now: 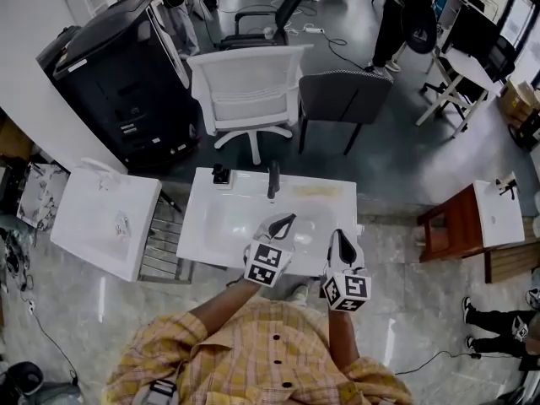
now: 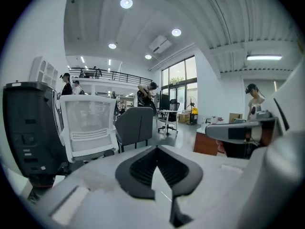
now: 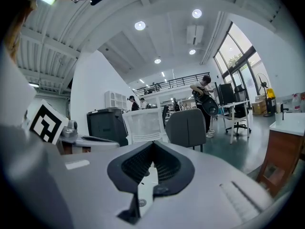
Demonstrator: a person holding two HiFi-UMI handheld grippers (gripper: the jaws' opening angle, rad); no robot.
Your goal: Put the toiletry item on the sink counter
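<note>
Head view shows left gripper (image 1: 285, 221) and right gripper (image 1: 340, 238) above the sink (image 1: 228, 218), jaws together, empty, seemingly idle with nothing to carry.

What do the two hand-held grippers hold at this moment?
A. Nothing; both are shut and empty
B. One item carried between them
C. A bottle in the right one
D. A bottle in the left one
A: the left hand-held gripper and the right hand-held gripper each show jaws closed tip to tip with nothing between them, above the sink counter.
</note>
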